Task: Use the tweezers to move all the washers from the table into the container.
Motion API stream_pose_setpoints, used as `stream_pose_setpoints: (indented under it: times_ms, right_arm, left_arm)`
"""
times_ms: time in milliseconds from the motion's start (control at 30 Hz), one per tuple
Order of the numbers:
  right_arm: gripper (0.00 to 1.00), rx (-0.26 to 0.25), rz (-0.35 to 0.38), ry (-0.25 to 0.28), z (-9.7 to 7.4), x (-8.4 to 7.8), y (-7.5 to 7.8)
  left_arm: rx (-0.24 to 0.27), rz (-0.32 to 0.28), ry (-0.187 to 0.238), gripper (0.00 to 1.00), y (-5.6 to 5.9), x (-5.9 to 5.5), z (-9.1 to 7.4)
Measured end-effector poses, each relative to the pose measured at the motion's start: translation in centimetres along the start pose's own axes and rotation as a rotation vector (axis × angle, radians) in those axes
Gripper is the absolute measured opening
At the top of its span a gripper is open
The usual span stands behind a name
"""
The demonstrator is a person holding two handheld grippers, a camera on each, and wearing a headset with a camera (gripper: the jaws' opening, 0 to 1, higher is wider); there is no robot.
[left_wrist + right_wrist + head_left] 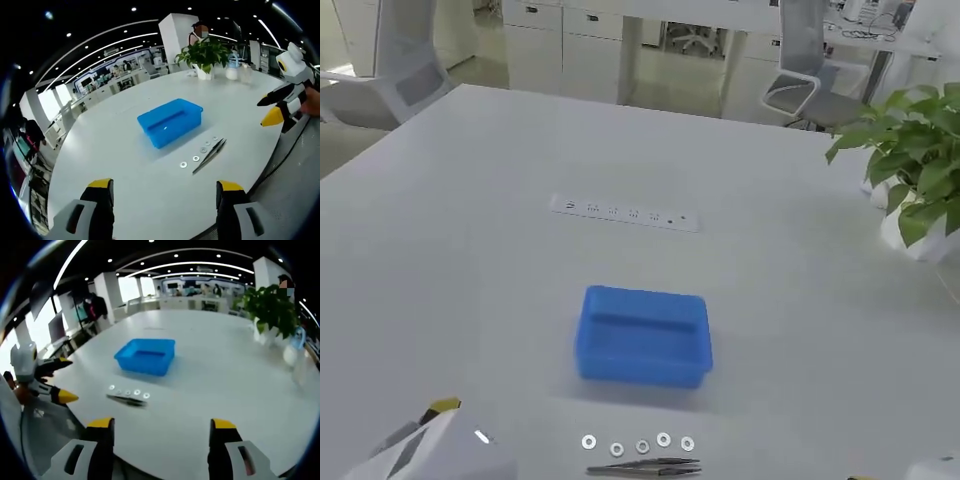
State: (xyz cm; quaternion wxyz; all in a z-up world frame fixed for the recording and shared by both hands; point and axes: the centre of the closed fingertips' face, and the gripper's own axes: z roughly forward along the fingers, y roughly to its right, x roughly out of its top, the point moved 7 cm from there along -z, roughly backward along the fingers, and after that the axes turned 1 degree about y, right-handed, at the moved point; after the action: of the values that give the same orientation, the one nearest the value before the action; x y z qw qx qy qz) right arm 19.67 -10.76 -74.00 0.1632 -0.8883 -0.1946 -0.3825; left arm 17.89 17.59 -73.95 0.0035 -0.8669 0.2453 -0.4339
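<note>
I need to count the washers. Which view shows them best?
Head view: five washers lie apart in a row beside the tweezers. Both gripper views show the row slanted, smaller and harder to separate.

Lighting is bright and even, supplied by ceiling lights [134,9] seen as spots and strips. The white surface [770,300] shows mild glare. The container [642,335] casts a soft shadow toward the near edge. Both gripper views bend strongly at their edges. The head view is slightly soft.
</note>
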Motion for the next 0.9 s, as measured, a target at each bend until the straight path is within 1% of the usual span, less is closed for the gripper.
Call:
stream_pose_setpoints:
  times_ms: [100,167,200,233,300,367,433,500,567,600,667,700,733,800,833,900]
  right_arm:
    - [0.76,-0.006,-0.005,-0.001,0.0,0.0,0.1]
    - [0.76,-0.008,-0.006,-0.001,0.0,0.0,0.2]
    - [0.76,-0.008,-0.005,-0.001,0.0,0.0,0.3]
    - [0.76,-0.008,-0.003,-0.002,0.0,0.0,0.3]
    - [0.76,-0.010,-0.002,0.002,0.0,0.0,0.4]
    - [0.76,-0.010,-0.001,0.004,0.0,0.0,0.5]
    - [0.76,-0.015,-0.002,0.004,0.0,0.0,0.5]
    - [0.75,-0.016,-0.001,0.004,0.0,0.0,0.6]
    - [0.75,-0.016,0.001,0.006,0.0,0.0,0.6]
    - [0.75,-0.016,0.000,0.005,0.0,0.0,0.6]
    - [0.75,-0.015,0.000,0.003,0.1,0.0,0.6]
    - [0.75,-0.015,-0.001,0.001,0.1,-0.1,0.6]
    - [0.75,-0.014,-0.001,0.001,0.1,-0.1,0.6]
    - [0.75,-0.014,-0.002,-0.001,0.1,-0.1,0.5]
    - [0.75,-0.015,-0.003,-0.003,0.1,-0.1,0.5]
    - [0.75,-0.014,-0.002,-0.004,0.1,-0.1,0.5]
  left_arm:
    - [-0.025,0.031,-0.007,0.79,0.4,0.2,0.0]
    - [-0.055,0.044,0.001,0.71,0.5,0.6,0.1]
    - [-0.061,0.043,0.012,0.68,0.5,0.8,0.1]
    - [-0.079,0.041,0.023,0.64,0.5,1.1,0.1]
    - [-0.126,0.027,0.034,0.61,0.7,1.5,0.2]
    - [-0.160,0.025,0.029,0.56,0.7,1.6,0.5]
    - [-0.173,0.023,0.027,0.48,0.6,1.7,0.7]
    - [-0.207,0.019,0.032,0.43,0.7,1.8,1.0]
    - [-0.256,0.016,0.032,0.41,0.9,1.9,1.4]
    - [-0.289,0.035,0.016,0.37,1.1,1.8,1.6]
    - [-0.299,0.063,0.011,0.28,1.0,1.9,2.1]
    - [-0.331,0.083,0.004,0.22,1.2,1.9,2.4]
    - [-0.345,0.092,-0.008,0.19,1.2,1.9,2.6]
    - [-0.381,0.119,0.006,0.15,1.5,2.2,2.9]
    - [-0.415,0.124,0.009,0.13,1.8,2.4,3.1]
    - [-0.432,0.140,-0.002,0.13,1.9,2.5,3.8]
